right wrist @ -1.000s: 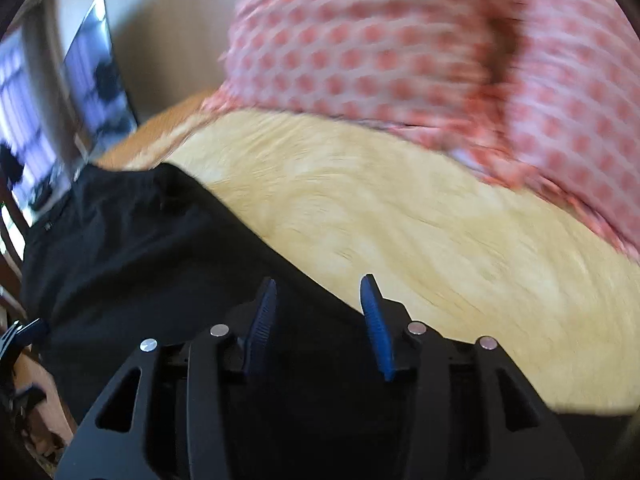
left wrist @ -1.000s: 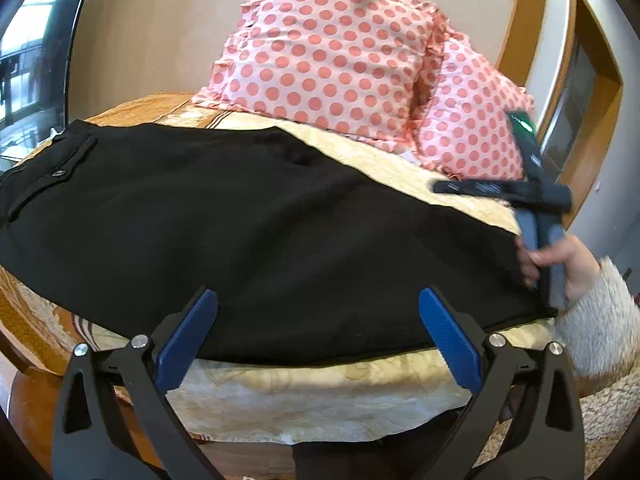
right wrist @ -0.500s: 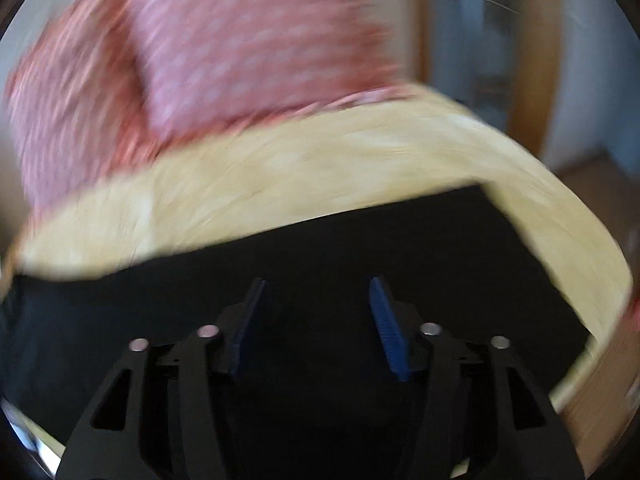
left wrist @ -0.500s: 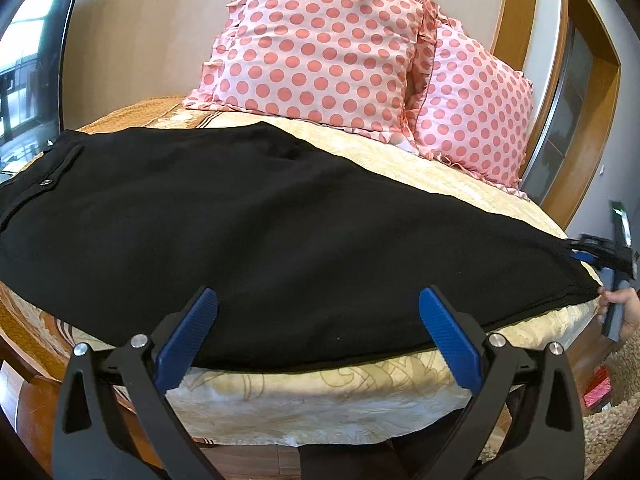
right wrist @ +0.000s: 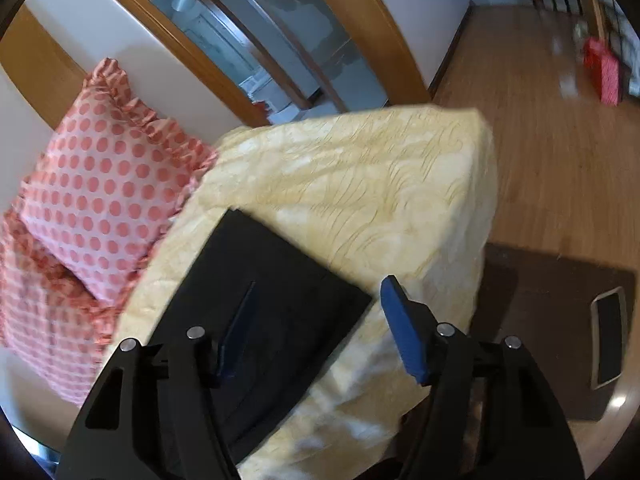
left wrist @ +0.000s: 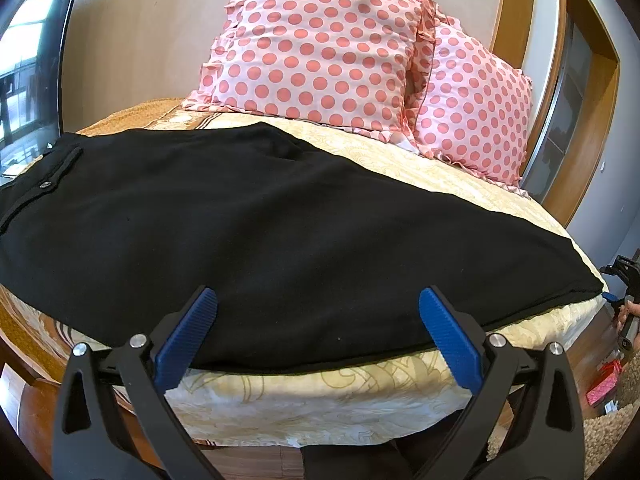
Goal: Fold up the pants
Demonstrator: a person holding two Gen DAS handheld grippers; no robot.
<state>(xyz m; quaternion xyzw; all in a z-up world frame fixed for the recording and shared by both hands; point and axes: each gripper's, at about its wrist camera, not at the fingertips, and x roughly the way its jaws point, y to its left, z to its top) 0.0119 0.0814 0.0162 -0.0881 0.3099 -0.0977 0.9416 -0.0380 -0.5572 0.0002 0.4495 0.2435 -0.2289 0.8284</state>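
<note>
Black pants [left wrist: 280, 232] flat on the bed [left wrist: 320, 396], hem at its right edge.
Left tool [left wrist: 318, 332] spread; right tool [right wrist: 320, 328] spread over the hem corner; wood floor [right wrist: 540, 128] beyond.

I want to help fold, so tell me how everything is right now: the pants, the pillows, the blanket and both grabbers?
Pants: spread flat on the bed, legs together, not folded across yet.
Pillows: two, propped upright at the head of the bed.
Blanket: smooth, covering the bed under the pants.
Left gripper: open, empty, above the pants' near edge.
Right gripper: open, empty, at the pants' hem corner.
</note>
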